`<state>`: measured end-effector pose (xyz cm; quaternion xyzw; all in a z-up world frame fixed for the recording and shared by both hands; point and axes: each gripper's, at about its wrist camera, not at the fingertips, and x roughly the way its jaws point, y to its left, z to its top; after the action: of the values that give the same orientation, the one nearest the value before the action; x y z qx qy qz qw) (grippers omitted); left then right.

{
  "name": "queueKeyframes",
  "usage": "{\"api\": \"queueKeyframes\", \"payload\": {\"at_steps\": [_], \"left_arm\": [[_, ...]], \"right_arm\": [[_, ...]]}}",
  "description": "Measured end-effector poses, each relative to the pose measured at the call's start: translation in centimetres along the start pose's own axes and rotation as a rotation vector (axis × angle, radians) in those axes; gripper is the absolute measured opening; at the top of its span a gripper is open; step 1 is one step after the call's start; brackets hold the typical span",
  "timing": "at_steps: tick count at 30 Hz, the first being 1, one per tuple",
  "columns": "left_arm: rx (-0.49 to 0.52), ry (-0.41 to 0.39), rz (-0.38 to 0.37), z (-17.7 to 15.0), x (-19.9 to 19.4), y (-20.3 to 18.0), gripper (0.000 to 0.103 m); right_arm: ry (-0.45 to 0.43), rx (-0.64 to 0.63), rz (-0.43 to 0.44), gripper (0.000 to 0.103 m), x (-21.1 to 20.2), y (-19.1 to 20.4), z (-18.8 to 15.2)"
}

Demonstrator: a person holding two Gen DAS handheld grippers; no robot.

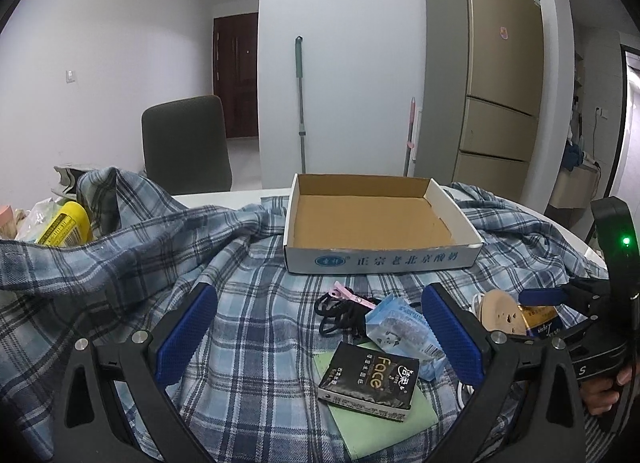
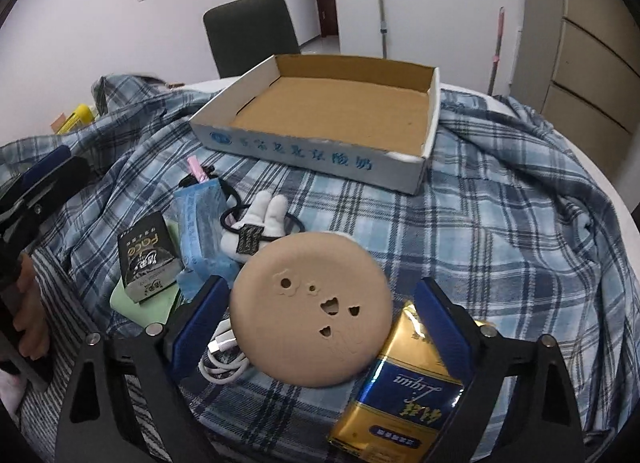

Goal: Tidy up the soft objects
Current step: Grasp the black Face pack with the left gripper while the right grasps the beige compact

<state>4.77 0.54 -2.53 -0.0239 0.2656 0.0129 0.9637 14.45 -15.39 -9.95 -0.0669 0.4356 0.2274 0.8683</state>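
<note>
Right claw [image 2: 320,327] apart, straddling tan disc [image 2: 310,309], no pinch yet; left claw [image 1: 320,337] apart, idle; next: clamp disc, carry to box [image 2: 430,161] at 12 o'clock.

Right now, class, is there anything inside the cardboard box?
No: the cardboard box shows only its bare brown floor, while the small items lie on the plaid cloth in front of it.

Even, dim indoor light; soft shadows; both views sharp, strong fisheye bending and dark vignetted corners.
</note>
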Motion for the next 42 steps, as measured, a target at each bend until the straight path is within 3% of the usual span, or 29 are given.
{"api": "queueKeyframes", "payload": {"at_steps": [7,11,19,27,28,30,33,37,42], "left_arm": [[0.008,0.004,0.000,-0.1,0.0,-0.3,0.103],[0.013,0.001,0.002,0.0,-0.1,-0.4,0.103],[0.015,0.000,0.003,0.0,-0.1,-0.5,0.103],[0.029,-0.007,0.001,0.2,-0.4,-0.4,0.103],[0.038,0.005,0.002,0.2,-0.4,-0.4,0.103],[0.070,0.120,-0.039,0.5,0.8,-0.6,0.103],[0.066,0.227,-0.136,0.5,1.9,-0.2,0.103],[0.163,0.274,-0.175,0.0,2.9,-0.7,0.103],[0.212,0.337,-0.261,-0.9,3.9,-1.5,0.103]], "right_arm": [[0.037,-0.017,0.072,0.092,0.6,0.2,0.3],[0.035,0.015,0.099,0.084,0.7,-0.5,0.4],[0.101,-0.003,0.082,0.082,1.9,-0.1,0.4],[-0.110,-0.036,0.064,0.078,-2.0,0.5,0.0],[-0.145,-0.042,0.056,0.078,-2.7,0.7,-0.1],[-0.194,-0.045,0.046,0.078,-3.6,0.8,-0.1],[-0.203,-0.043,0.043,0.078,-3.6,0.9,0.1],[-0.190,-0.046,0.046,0.078,-3.4,0.9,0.2],[-0.177,-0.053,0.048,0.079,-3.2,1.0,-0.1]]}}
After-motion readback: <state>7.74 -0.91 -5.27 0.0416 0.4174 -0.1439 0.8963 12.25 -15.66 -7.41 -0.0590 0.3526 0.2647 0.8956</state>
